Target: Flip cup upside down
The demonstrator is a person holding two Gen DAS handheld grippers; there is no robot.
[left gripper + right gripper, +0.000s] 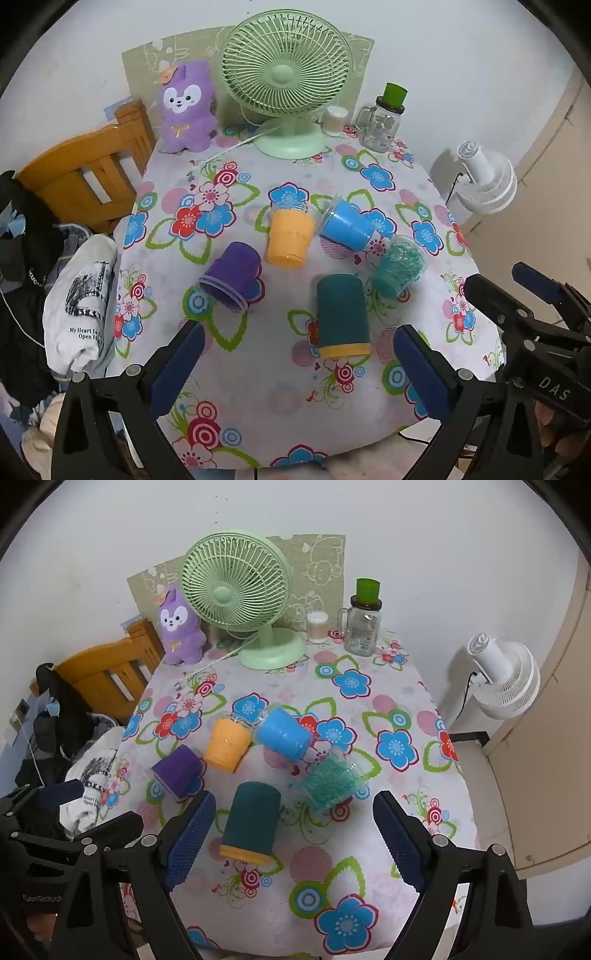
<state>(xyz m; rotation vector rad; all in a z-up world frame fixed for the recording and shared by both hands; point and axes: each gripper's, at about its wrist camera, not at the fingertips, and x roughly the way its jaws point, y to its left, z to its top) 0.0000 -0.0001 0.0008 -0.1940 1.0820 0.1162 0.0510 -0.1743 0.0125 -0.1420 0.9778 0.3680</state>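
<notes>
Several cups lie on their sides on the flowered tablecloth [258, 387]: a dark teal cup with an orange rim [342, 320] [251, 825], a purple cup [231, 275] [179, 771], an orange cup [290, 236] [226, 745], a blue cup [347, 225] [283, 733] and a clear cup with teal filling [397, 267] [330, 782]. My left gripper [295, 369] is open and empty, just in front of the dark teal cup. My right gripper [293, 840] is open and empty; the dark teal cup lies between its fingers' line, apart from both.
A green desk fan [286, 81], a purple plush toy [188, 107], a glass jar with a green lid [382, 118] and a small container [334, 118] stand at the table's far edge. A wooden chair [85, 173] with clothes is left. A white fan [484, 177] is right.
</notes>
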